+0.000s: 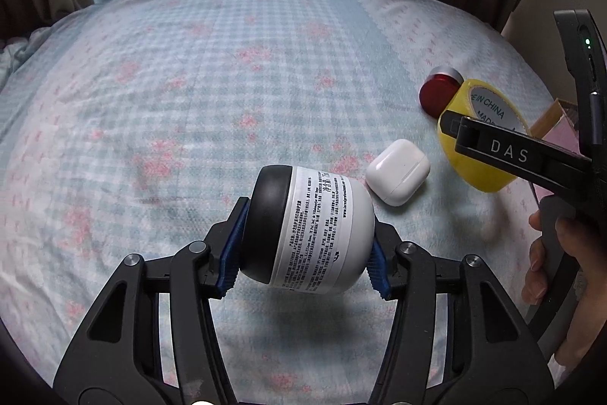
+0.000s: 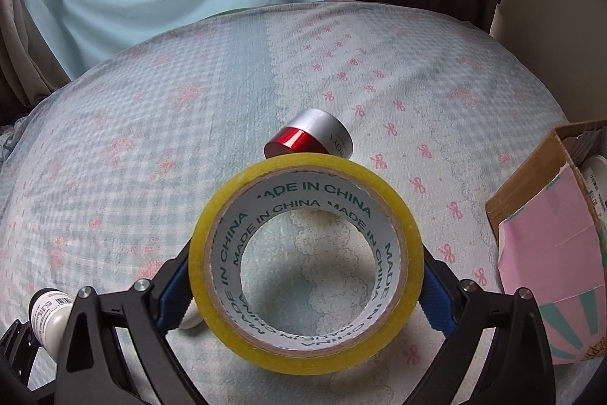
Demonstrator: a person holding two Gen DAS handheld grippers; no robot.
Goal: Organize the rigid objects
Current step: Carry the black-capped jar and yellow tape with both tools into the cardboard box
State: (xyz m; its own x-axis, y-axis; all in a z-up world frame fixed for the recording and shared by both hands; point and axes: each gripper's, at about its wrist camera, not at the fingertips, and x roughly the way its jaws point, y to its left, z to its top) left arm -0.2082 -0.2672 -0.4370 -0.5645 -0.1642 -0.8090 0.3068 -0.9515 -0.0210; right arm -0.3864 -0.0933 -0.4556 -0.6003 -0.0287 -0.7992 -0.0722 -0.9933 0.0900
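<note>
We worked over a bed (image 1: 189, 82) under a checked blue cover with pink flowers, everything lying on its right half. At the far right edge stood a cardboard box (image 2: 531, 185) with a pink flap, open toward us, with a white container partly showing inside — we judged it the place where the loose things were to be gathered.

Our right gripper (image 2: 303, 291) had closed its blue pads on the outer rim of a yellow roll of tape (image 2: 307, 348), one pad on each side, the roll's hole facing the camera and the roll lifted clear of the cover. Gripping across the width suited a hollow ring that would not crush.

Our left gripper (image 1: 303, 253) was clamped on a white bottle with a black cap (image 1: 322, 234), one pad on the cap and one on the base, so the bottle hung sideways above the cover — an end-to-end hold that kept a round body from rolling out.

Just beyond the bottle lay a small white earbud case (image 1: 398, 171). Farther right, a red and silver jar (image 2: 309, 139) lay on its side, near the tape. Neither was held.
</note>
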